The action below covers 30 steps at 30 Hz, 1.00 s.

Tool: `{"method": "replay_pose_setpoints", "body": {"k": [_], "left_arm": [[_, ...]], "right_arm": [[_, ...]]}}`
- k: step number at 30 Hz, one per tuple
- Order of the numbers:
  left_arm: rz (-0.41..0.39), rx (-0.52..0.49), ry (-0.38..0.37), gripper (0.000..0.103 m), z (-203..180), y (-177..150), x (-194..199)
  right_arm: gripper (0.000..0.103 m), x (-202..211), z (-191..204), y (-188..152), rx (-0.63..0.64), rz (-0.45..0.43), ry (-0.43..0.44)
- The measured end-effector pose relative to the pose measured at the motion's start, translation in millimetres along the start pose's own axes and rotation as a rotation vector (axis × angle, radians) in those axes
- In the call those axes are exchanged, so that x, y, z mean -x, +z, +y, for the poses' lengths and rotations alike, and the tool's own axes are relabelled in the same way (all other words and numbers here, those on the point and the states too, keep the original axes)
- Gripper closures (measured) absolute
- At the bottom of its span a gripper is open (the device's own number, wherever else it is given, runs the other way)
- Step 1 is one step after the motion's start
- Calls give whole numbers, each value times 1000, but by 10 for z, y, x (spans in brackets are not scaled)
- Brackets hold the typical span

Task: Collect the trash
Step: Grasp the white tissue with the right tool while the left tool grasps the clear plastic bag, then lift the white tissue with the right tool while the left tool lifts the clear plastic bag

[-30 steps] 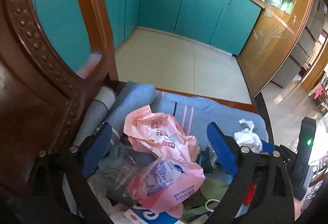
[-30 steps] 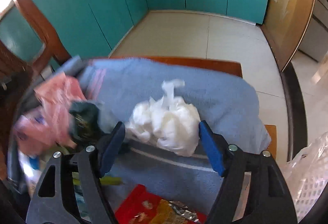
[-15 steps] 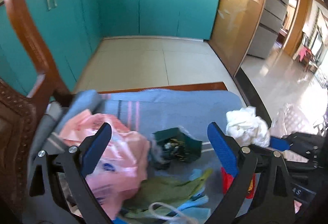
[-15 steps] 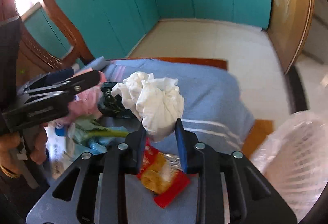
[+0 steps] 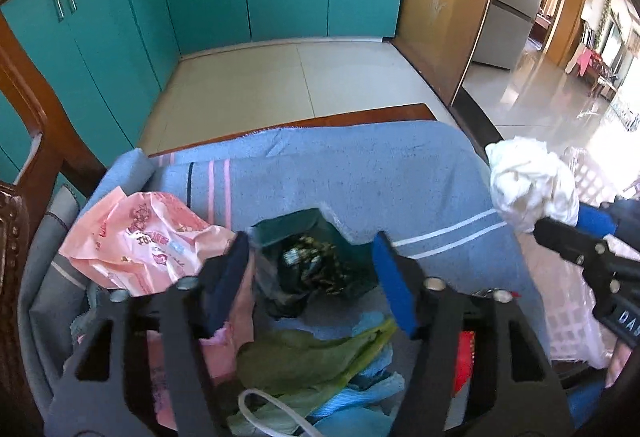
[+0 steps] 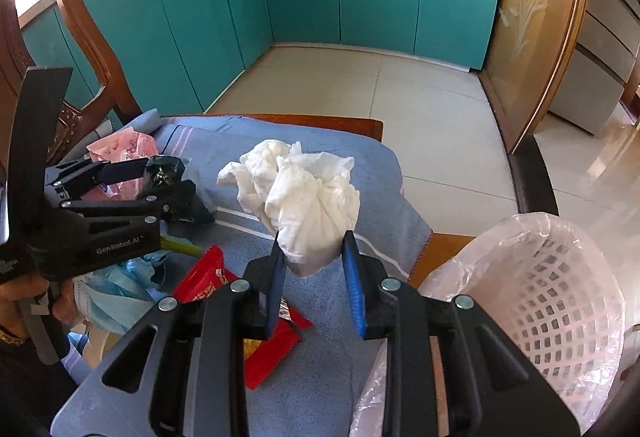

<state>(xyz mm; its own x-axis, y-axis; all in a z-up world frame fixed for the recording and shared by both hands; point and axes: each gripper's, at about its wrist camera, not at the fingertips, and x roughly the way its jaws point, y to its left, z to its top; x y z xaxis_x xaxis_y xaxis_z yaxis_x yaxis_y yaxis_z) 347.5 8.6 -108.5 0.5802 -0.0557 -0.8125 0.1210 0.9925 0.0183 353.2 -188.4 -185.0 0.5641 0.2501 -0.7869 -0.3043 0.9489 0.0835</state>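
While the right gripper [image 6: 314, 261] pinches the tissue wad [image 6: 308, 197] clear of the towel [image 5: 360, 173] near the bin [image 6: 560, 277], the left gripper [image 5: 310, 269] is closing round the dark wrapper [image 5: 308, 265], pads apparently not yet pressing.

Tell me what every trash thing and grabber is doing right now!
right gripper: shut on the white tissue wad, lifted off the cloth.
white tissue wad: crumpled, held in the air.
left gripper: jaws closing around the dark green wrapper.
dark green wrapper: torn open, lying on the blue cloth.
pink bag: crumpled, lying there.
red packet: flat on the cloth.
basket: upright, lined with a plastic bag.
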Motion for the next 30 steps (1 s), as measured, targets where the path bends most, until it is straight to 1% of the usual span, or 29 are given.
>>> {"method": "replay_pose_setpoints", "body": {"k": [1, 5, 7, 9, 11, 18, 23, 24, 26, 28, 30], "left_arm": [[-2, -2, -5, 57, -13, -14, 19], [-23, 24, -35, 59, 30, -24, 123], [-47, 12, -21, 60, 6, -33, 193], [-76, 0, 9, 60, -3, -44, 268], [-109, 5, 32, 61, 7, -49, 351], [-224, -5, 59, 61, 24, -56, 709], [-259, 6, 71, 61, 48, -66, 807], [-270, 10, 76, 65, 50, -65, 831], [-292, 12, 93, 84, 40, -63, 892], [-306, 23, 100, 84, 50, -92, 945], [-316, 35, 92, 84, 77, -93, 995]], "right_arm": [[75, 8, -3, 3, -2, -2, 1], [75, 73, -19, 11, -11, -26, 11], [75, 104, -23, 14, -12, -36, 17], [75, 129, -22, 13, -11, -45, 20], [75, 142, -24, 6, -11, -49, 19], [75, 166, -4, -11, -7, -61, 37], [75, 171, 92, -31, 20, -65, 49], [75, 173, 121, -42, 28, -62, 54], [75, 185, 169, -58, 38, -61, 67], [75, 217, 231, -83, 49, -63, 83], [75, 253, 289, -109, 62, -63, 104]]}}
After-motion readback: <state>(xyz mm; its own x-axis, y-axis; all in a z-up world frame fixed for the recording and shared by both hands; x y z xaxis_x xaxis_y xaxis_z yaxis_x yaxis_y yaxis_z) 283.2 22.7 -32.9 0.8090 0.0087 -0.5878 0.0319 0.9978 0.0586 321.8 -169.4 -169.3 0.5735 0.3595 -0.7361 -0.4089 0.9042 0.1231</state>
